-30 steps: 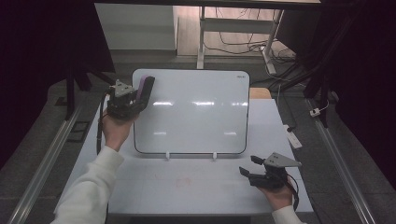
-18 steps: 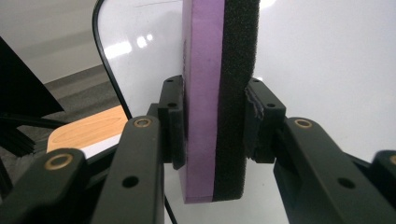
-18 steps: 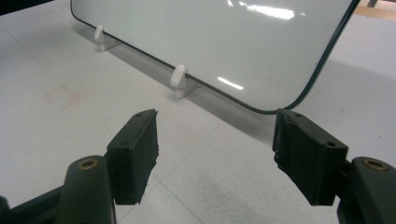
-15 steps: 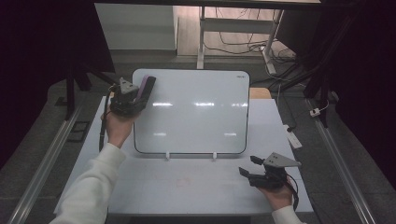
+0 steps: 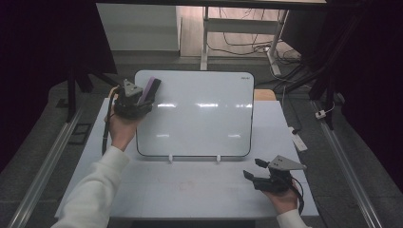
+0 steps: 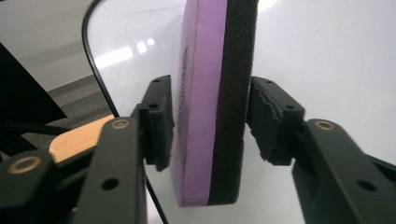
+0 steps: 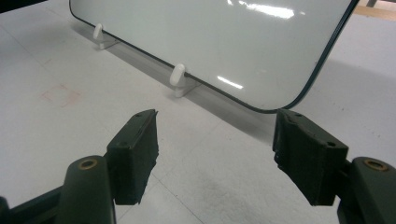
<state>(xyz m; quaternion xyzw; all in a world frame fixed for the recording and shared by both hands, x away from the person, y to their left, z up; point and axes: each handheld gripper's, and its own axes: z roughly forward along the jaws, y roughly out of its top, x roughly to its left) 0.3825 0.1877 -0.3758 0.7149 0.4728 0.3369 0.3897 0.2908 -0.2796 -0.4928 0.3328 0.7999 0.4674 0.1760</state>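
Eraser [image 6: 212,102], purple foam body with a black felt face, stands on edge between the jaws of the left gripper [image 6: 210,121], over the upper left corner of the whiteboard [image 5: 199,114]. In the left gripper view the jaws have just been opening: the left pad [image 6: 159,121] sits a hair off the purple side with a thin gap visible, and the right pad [image 6: 271,121] is at or just off the felt side; whether that one still touches I cannot tell. No squeeze shows in the foam. The eraser's lower end is against or very close to the white surface of the board.

From the high view, the left gripper [image 5: 135,102] is held in the person's left hand [image 5: 121,130], white sleeve [image 5: 95,190] running down to the bottom edge, with the eraser [image 5: 151,90] sticking up and away from the hand at a tilt.

Whiteboard lies propped on two small white feet [image 5: 170,157] on the pale table [image 5: 190,190]; its surface looks wiped, only light reflections on it.

Right gripper [image 5: 254,171] rests low at the near right of the table, in the person's right hand [image 5: 283,199], well apart from the board's lower right corner. In the right gripper view its jaws are spread with nothing between them, only bare table [image 7: 210,163], and the board's edge [image 7: 261,108] beyond. A faint reddish smudge [image 7: 60,95] marks the table near the front.
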